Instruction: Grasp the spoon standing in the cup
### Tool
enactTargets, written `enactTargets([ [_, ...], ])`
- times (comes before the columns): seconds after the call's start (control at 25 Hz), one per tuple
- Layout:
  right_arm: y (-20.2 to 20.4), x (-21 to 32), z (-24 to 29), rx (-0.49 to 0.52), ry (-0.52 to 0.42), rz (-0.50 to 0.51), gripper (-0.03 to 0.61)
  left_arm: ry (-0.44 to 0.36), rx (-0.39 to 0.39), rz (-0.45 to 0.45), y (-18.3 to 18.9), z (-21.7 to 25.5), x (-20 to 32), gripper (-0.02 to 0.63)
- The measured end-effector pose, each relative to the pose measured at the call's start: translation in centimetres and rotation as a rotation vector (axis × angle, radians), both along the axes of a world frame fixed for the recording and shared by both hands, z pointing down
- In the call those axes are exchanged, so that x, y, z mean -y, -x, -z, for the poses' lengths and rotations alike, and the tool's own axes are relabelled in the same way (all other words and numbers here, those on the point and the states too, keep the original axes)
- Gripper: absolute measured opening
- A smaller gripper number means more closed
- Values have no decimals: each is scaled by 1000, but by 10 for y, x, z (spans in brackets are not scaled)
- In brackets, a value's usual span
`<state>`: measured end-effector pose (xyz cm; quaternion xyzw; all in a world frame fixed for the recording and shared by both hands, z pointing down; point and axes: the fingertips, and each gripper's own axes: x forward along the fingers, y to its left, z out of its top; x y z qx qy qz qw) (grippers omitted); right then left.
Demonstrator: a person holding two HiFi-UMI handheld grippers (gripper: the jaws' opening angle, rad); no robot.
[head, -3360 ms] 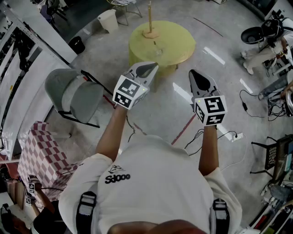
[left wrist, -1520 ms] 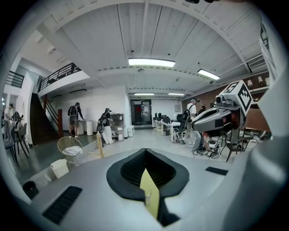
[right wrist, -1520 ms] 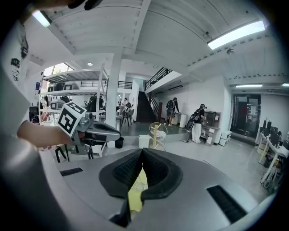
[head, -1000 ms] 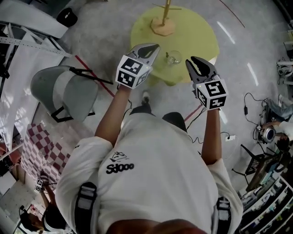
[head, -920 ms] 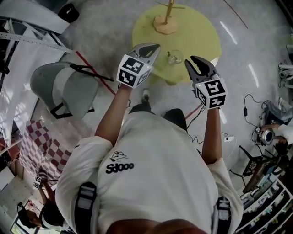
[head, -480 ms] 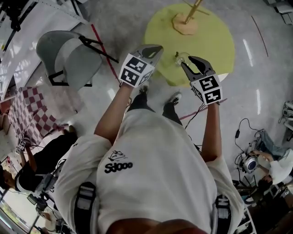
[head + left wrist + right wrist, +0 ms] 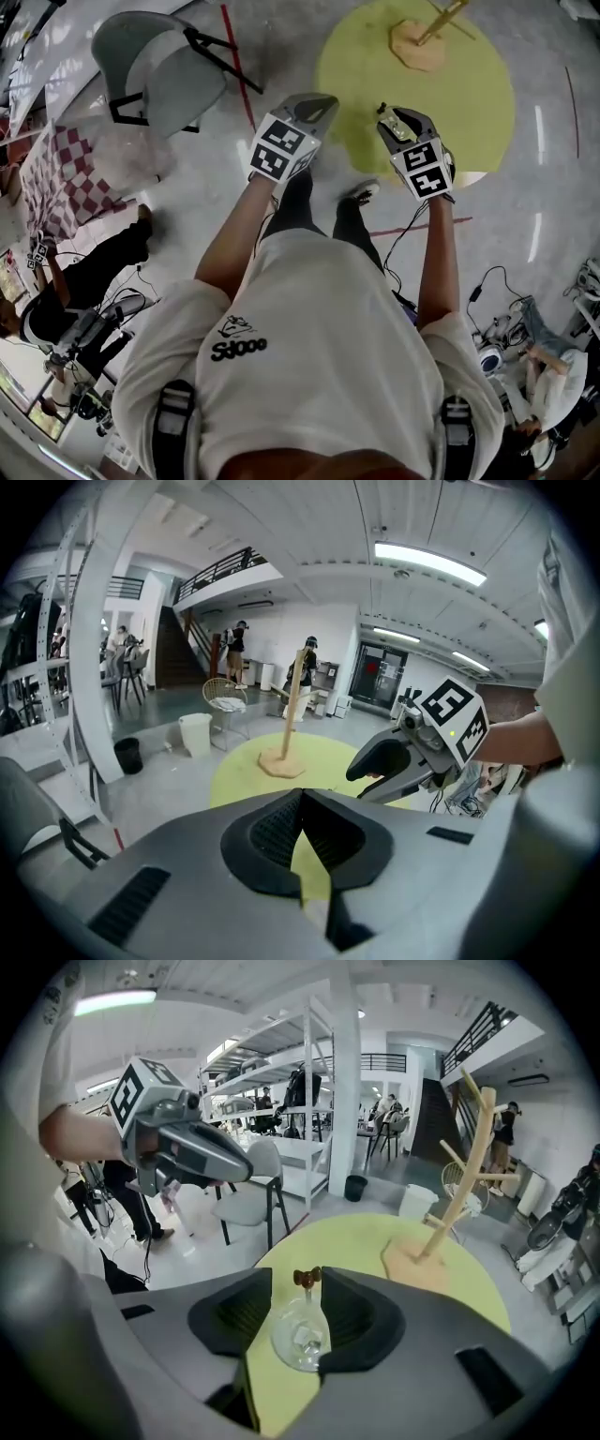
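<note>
The spoon (image 7: pixel 307 1279) is seen standing in the glass cup (image 7: pixel 300 1335) on the yellow table (image 7: pixel 375 1237) only in the right gripper view, between the parted jaws of the right gripper (image 7: pixel 296 1275). In the head view the cup is mostly hidden by that gripper (image 7: pixel 401 117). Both forearms are held forward. The left gripper (image 7: pixel 300 794) is closed on nothing.

In the right gripper view, a jaw covers the right side of the cup (image 7: pixel 298 1337), and I can't make out the spoon (image 7: pixel 307 1278) below its brown top through the glass. The right claw (image 7: pixel 298 1279) hides the near edge of the desk (image 7: pixel 375 1237). From the head view that claw covers nearly all of the cup, and the stand (image 7: pixel 424 37) runs off the top edge.
</note>
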<state>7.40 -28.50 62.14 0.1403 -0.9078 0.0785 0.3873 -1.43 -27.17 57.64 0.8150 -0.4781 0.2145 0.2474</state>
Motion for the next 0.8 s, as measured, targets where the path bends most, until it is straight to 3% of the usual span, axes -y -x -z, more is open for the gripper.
enactTargets([
  [0.52, 13, 5, -37, -70, 20, 42, 211, 44, 5, 3, 5, -25, -5, 28],
  [0.68, 26, 16, -49, -86, 19, 37, 151, 53, 5, -1, 23, -38, 4, 28],
  [0.8, 42, 20, -60, -97, 25, 27, 144, 59, 6, -13, 43, -50, 10, 28],
])
